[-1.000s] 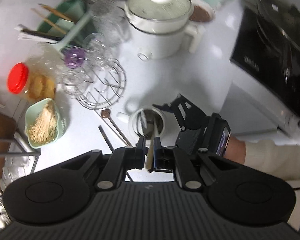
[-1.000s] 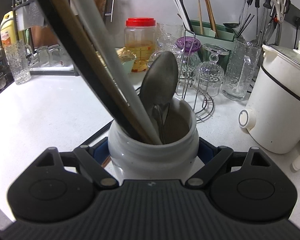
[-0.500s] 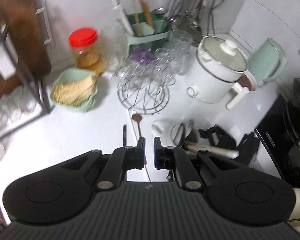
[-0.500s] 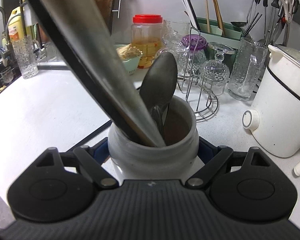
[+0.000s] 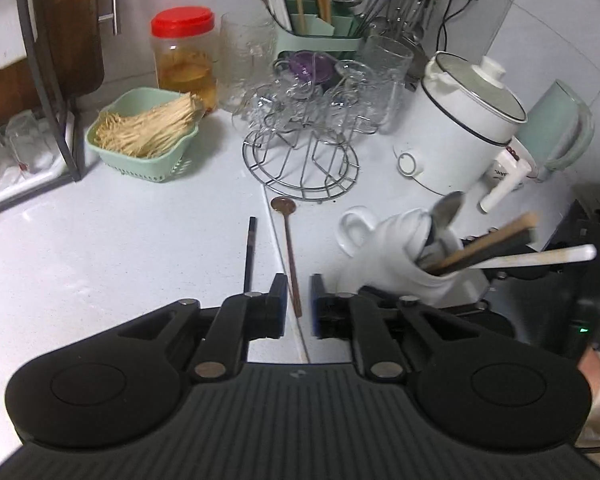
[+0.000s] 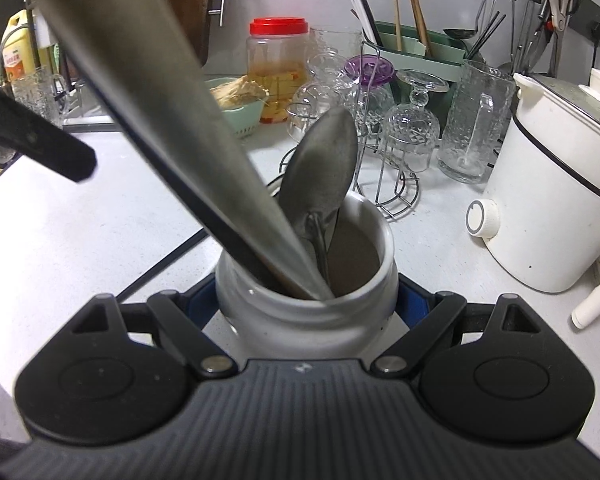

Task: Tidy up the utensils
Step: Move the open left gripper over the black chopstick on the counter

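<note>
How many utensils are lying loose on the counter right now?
2: a copper-coloured long spoon between the left gripper's opening jaws, and a black chopstick just left of it. The gripper could hide more.

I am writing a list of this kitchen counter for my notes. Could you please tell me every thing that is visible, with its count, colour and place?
white mug: 1, white, between the right gripper's fingers, tilted
utensils in the mug: several, wood, white and metal
long spoon: 1, copper-brown, flat on the counter
black chopstick: 1, black, left of the spoon
wire glass rack: 1, metal, holding clear glasses
green basket: 1, pale green, holding pale strands
jar: 1, clear with red lid, at the wall
utensil caddy: 1, green, at the wall
electric pot: 1, white, right side
kettle: 1, pale green, far right
left gripper: black, jaws opening, nothing gripped, above the spoon handle
right gripper: black, closed on the mug
</note>
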Action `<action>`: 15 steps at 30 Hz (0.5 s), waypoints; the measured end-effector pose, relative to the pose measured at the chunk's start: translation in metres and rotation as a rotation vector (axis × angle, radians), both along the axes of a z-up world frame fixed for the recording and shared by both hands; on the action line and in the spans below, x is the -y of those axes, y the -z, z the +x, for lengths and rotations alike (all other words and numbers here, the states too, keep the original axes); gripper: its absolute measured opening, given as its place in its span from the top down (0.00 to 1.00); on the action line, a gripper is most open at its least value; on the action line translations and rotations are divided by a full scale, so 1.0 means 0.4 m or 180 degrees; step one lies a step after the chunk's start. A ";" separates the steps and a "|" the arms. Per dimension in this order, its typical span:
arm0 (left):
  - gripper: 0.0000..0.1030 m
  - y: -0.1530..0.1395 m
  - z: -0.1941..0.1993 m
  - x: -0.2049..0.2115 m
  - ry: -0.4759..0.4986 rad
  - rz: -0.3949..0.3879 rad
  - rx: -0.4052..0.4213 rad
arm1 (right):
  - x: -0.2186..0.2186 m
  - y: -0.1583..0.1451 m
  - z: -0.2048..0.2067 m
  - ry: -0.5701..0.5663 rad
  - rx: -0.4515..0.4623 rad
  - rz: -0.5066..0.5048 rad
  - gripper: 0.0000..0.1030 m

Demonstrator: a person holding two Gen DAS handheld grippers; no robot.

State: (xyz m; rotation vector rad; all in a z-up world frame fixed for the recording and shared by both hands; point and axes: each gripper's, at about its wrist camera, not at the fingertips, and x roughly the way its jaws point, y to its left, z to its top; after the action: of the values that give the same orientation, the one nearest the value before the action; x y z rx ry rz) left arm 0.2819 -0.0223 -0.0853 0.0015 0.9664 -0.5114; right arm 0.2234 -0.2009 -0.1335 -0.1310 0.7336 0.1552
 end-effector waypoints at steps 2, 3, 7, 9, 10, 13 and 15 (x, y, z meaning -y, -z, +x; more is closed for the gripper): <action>0.59 0.029 0.017 -0.014 -0.0074 -0.0027 0.0079 | -0.002 0.001 0.000 0.0020 0.0001 -0.0011 0.12; 0.59 0.045 0.026 -0.017 -0.0116 0.0020 0.0140 | -0.004 0.001 0.000 0.0026 0.0003 -0.0015 0.12; 0.60 0.131 0.093 -0.010 -0.0097 -0.0023 0.0124 | -0.007 -0.001 0.004 0.0058 -0.0022 -0.0025 0.12; 0.61 0.170 0.124 0.002 -0.0063 -0.0007 0.0081 | -0.010 -0.001 0.005 0.0098 -0.0026 -0.0033 0.12; 0.62 0.186 0.136 0.005 -0.0042 -0.0020 0.0075 | -0.012 -0.001 0.004 0.0129 -0.0035 -0.0035 0.12; 0.66 0.232 0.169 0.019 0.0006 0.0027 0.0032 | -0.017 -0.002 0.003 0.0215 -0.0045 -0.0033 0.12; 0.67 0.256 0.187 0.026 0.0034 0.0055 -0.0006 | -0.020 -0.002 0.001 0.0282 -0.0050 -0.0032 0.12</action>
State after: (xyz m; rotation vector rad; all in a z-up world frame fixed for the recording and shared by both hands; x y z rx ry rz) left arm 0.3566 -0.0329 -0.1876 0.0217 0.9729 -0.5130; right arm 0.2237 -0.1928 -0.1325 -0.1068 0.7545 0.0682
